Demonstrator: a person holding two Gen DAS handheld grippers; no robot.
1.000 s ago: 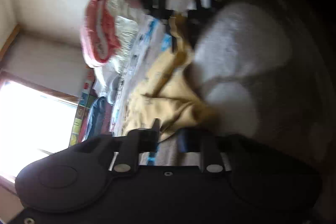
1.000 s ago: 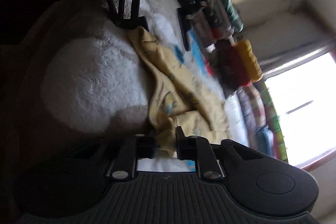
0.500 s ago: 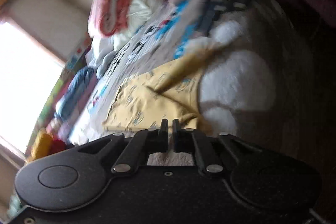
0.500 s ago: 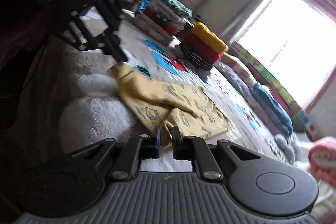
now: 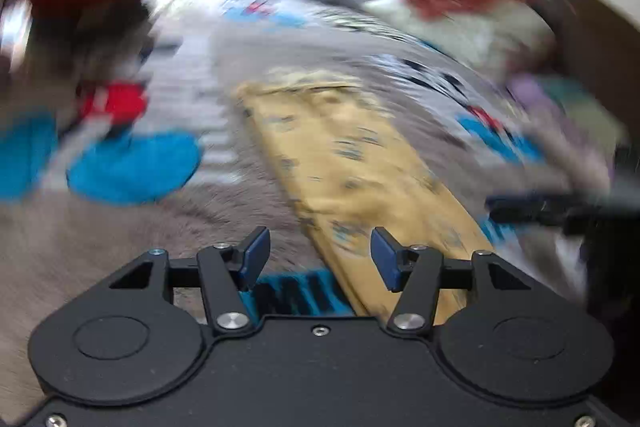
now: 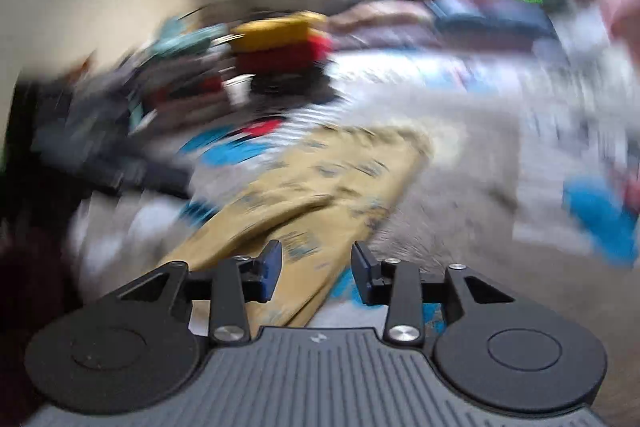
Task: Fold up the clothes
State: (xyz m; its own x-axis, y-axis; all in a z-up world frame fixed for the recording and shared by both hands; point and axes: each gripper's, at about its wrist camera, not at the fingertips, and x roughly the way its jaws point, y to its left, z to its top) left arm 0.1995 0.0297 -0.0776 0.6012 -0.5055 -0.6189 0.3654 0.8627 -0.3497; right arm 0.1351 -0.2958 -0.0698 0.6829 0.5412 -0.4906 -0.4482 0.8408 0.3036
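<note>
**Yellow garment laid out long on the bed, both tools letting go**

The yellow garment [image 5: 352,163] lies flat on the printed bedspread [image 5: 192,99], folded into a long strip. In the left wrist view its long axis runs from the near right, just under the left tool [image 5: 320,253], away toward the upper left. In the right wrist view [image 6: 320,187] the strip runs from the near left up toward the right, with its far end squared off. Small dark blue-grey prints dot the cloth; motion blur makes them unreadable, and no writing or label can be made out.

The jaws of the left tool are opening and stand moderately wide, with nothing pinched; the garment lies below and beyond them. The right tool [image 6: 316,265] is likewise opening with empty jaws, just above the garment's near end.

Beyond the garment's far end, a stack of folded clothes [image 6: 280,39] sits to the left.
</note>
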